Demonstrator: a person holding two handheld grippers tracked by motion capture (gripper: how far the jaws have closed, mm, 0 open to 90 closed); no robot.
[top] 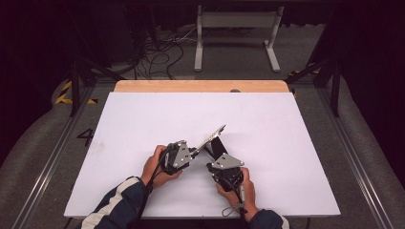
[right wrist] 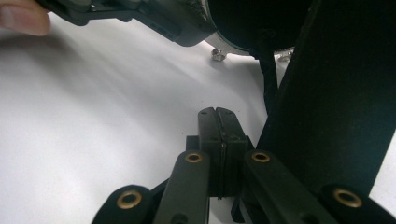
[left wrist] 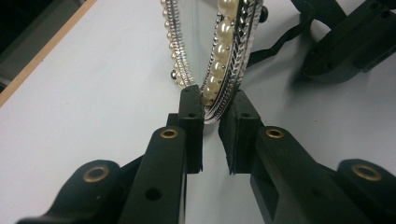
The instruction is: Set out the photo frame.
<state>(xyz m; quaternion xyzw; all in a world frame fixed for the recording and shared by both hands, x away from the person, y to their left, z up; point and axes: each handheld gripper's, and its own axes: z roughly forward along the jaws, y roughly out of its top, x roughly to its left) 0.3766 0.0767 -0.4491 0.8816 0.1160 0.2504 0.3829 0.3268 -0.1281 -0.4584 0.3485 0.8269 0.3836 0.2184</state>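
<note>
The tabletop [top: 143,124] is a wide rectangle with a smooth, matte white cover; a strip of pale wood shows along its edge at 12 o'clock. On it, a little toward 6 o'clock from the middle, stands a small framed mirror [top: 213,135], tilted, with its long axis running from 7 o'clock up to 1 o'clock. Its rim [left wrist: 223,70] is shiny silver metal with a braided pattern and a row of round cream pearls. A flat black stand [top: 218,145] props it from behind.

The left claw [left wrist: 211,109] is narrow and holds the lower rim of the mirror between its black jaws. The right claw [right wrist: 217,116] is fully closed on nothing, just beside the stand. The glass of the mirror is hard to make out.
</note>
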